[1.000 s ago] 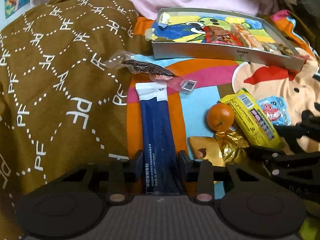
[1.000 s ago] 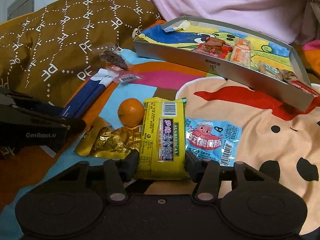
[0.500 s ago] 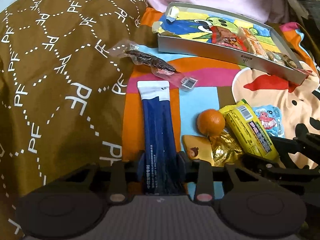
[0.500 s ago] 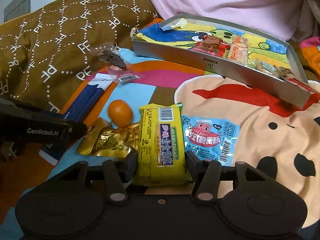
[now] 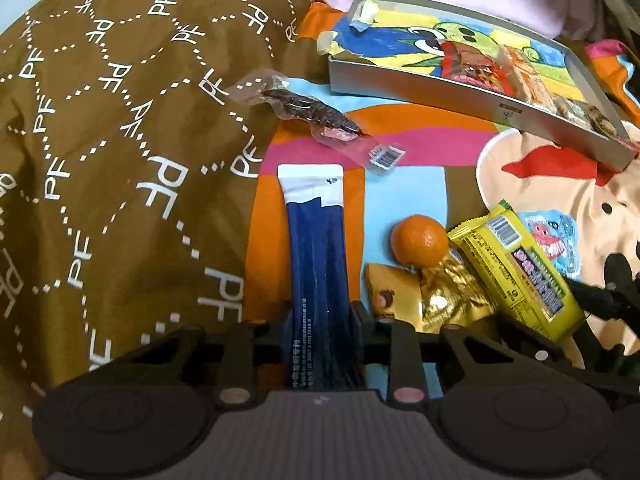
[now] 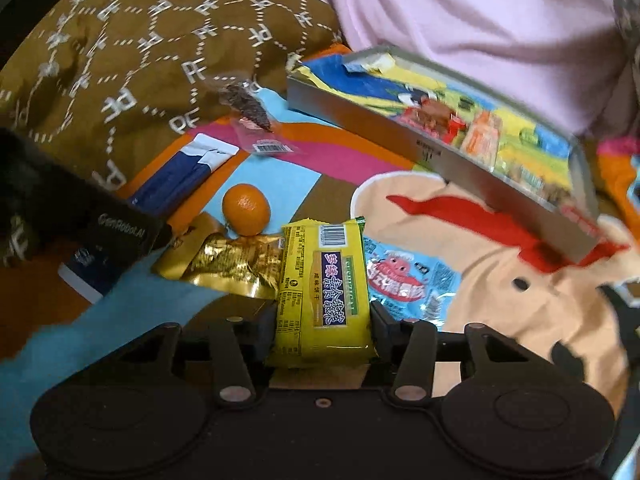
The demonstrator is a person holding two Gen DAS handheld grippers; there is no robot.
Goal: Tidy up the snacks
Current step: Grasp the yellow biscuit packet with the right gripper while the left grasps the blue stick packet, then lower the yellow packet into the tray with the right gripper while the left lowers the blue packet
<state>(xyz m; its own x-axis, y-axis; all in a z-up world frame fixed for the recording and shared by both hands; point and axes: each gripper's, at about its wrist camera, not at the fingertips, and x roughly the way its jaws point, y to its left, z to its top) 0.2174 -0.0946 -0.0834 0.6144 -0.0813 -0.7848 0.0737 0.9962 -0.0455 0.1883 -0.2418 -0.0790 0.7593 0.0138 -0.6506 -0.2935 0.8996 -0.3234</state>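
Note:
A long dark blue stick pack (image 5: 316,240) with a white top lies on the colourful blanket. My left gripper (image 5: 322,316) straddles its near end, and its jaws are closing, with both pads against the creased pack. In the right wrist view a yellow biscuit pack (image 6: 324,272) sits between the fingers of my right gripper (image 6: 324,320), whose jaws are also closing and touch both its sides. The grey tray (image 5: 420,84) with a cartoon lining holds several wrapped snacks at the back.
An orange (image 5: 419,240), a gold packet (image 5: 448,300) and a light blue packet (image 6: 404,284) lie between the two grippers. A clear packet with a dark snack (image 5: 316,114) lies beyond the blue pack. A brown quilt (image 5: 100,160) rises on the left, and pink cloth (image 6: 460,12) lies behind the tray.
Both grippers' jaws have drawn in onto their packs. Both views have tilted as the wrists rolled; the packs stay where they lay.

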